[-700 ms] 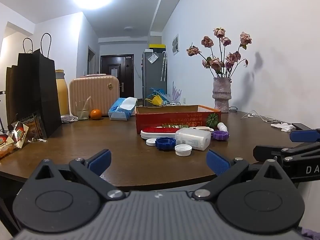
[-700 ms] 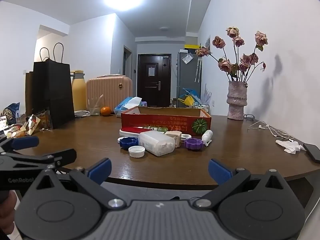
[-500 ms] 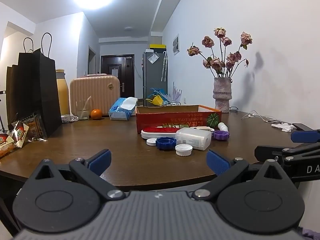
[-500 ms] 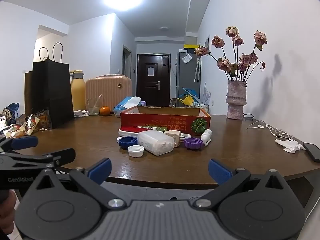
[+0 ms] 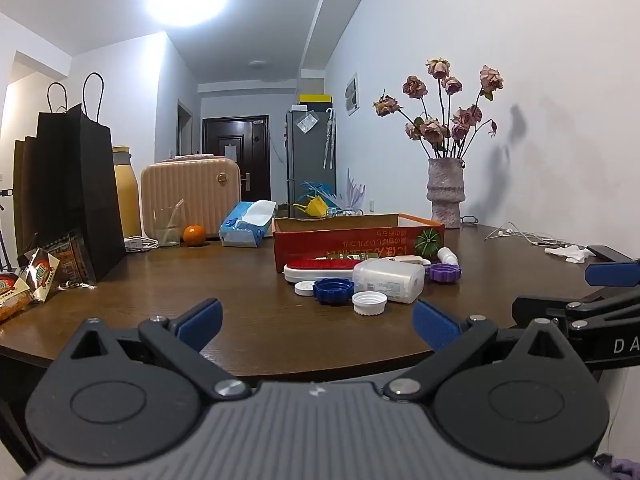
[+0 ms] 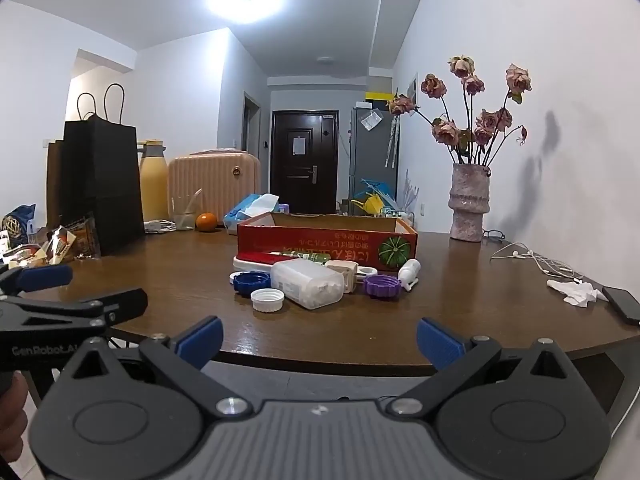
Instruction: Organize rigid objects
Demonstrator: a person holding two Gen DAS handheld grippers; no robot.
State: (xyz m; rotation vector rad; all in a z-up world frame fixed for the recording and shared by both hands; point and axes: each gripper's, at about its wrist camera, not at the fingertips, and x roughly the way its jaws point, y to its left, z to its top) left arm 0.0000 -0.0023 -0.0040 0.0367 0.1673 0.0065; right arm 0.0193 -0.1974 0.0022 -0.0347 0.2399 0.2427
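Note:
A red cardboard box (image 5: 356,236) (image 6: 326,242) stands open on the brown table (image 5: 200,280). In front of it lie a clear plastic container (image 5: 388,278) (image 6: 308,284), a blue lid (image 5: 333,290) (image 6: 251,281), a white cap (image 5: 369,303) (image 6: 267,300), a purple lid (image 5: 445,273) (image 6: 382,285), a red-and-white flat case (image 5: 320,267) and a small white bottle (image 6: 409,274). My left gripper (image 5: 316,322) is open and empty before the table's near edge. My right gripper (image 6: 318,338) is open and empty, also short of the edge.
A black paper bag (image 5: 68,196), snack packets (image 5: 40,276), a pink case (image 5: 191,196), a glass (image 5: 167,226), an orange (image 5: 194,235) and a tissue pack (image 5: 246,228) stand at left and back. A vase of dried roses (image 5: 446,196), earphones (image 6: 532,260), tissue and a phone (image 6: 622,304) lie at right.
Both grippers have crept slightly toward the table; the objects look a little nearer. Nothing on the table has moved.

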